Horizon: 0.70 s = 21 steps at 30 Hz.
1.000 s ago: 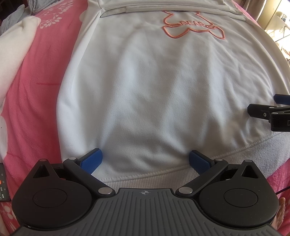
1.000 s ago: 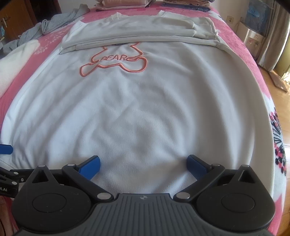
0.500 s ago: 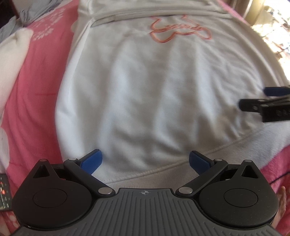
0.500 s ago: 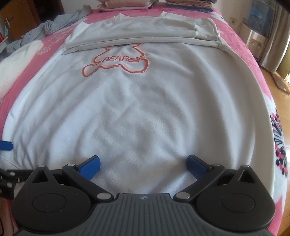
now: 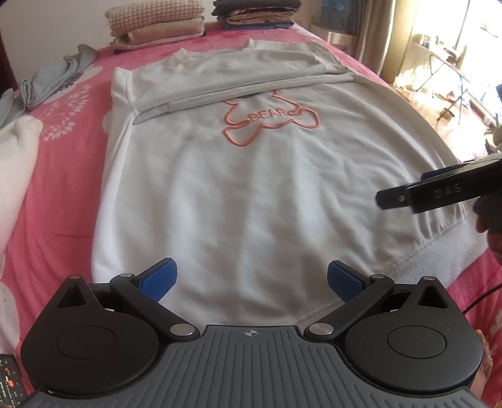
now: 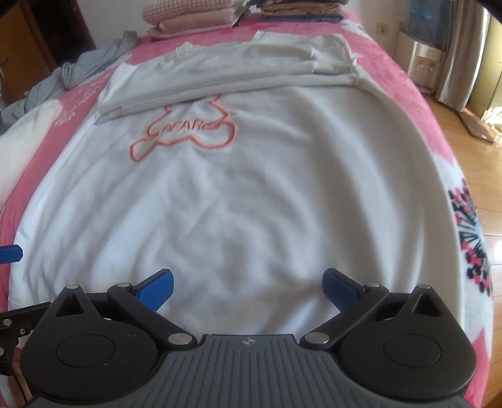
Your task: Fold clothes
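Observation:
A white sweatshirt (image 5: 257,194) (image 6: 251,188) with an orange bear outline lies flat on the pink bed, its sleeves folded across the chest. My left gripper (image 5: 251,279) hovers open over the ribbed hem near the left corner, nothing between its blue pads. My right gripper (image 6: 248,282) hangs open above the lower right part of the sweatshirt. In the left wrist view the right gripper's fingers (image 5: 408,194) reach in from the right edge, above the hem. One blue fingertip of the left gripper (image 6: 11,253) shows at the right wrist view's left edge.
Folded clothes are stacked at the head of the bed (image 5: 157,23) (image 6: 194,14). A grey garment (image 5: 59,75) and a white one (image 5: 15,150) lie left of the sweatshirt. A remote (image 5: 9,379) sits at the lower left. Wooden floor (image 6: 477,131) runs along the bed's right.
Both grippers have lifted and tilted up, so the head of the bed and the stacks now show. Both stay open and hold nothing.

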### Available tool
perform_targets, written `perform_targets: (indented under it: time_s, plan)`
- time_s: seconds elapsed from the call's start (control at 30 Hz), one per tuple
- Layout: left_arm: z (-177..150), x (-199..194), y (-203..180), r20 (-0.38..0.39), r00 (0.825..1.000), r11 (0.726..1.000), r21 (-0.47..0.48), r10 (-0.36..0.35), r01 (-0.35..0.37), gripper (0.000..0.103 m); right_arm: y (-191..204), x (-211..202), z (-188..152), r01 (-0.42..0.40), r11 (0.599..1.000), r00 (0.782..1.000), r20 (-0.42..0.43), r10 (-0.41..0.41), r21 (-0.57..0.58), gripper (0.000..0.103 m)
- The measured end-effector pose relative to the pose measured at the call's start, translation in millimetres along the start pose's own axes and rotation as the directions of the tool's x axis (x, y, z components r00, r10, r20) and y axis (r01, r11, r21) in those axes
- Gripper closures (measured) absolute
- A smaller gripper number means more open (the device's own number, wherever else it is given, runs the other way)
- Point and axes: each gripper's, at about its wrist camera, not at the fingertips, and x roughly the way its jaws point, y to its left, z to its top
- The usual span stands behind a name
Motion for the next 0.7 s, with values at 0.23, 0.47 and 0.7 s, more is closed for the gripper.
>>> perform_targets:
  time_s: [0.23, 0.47, 0.7]
  plan:
    - [13, 9, 9, 0.002, 1.000, 0.999, -0.052, 0.017, -0.017, 0.000, 3, -8, 11, 0.022, 0.999, 0.997, 0.074, -0.018, -0.049, 0.000]
    - [30, 26, 15, 0.003, 1.000, 0.996, -0.086, 0.018, -0.018, 0.000, 10, -5, 18, 0.051, 0.990, 0.993, 0.113, -0.037, -0.130, 0.000]
    - [39, 36, 13, 0.013, 0.999, 0.997, -0.076, 0.034, -0.033, 0.000, 9, 2, 25, 0.056, 0.987, 0.990, 0.133, -0.036, -0.152, 0.000]
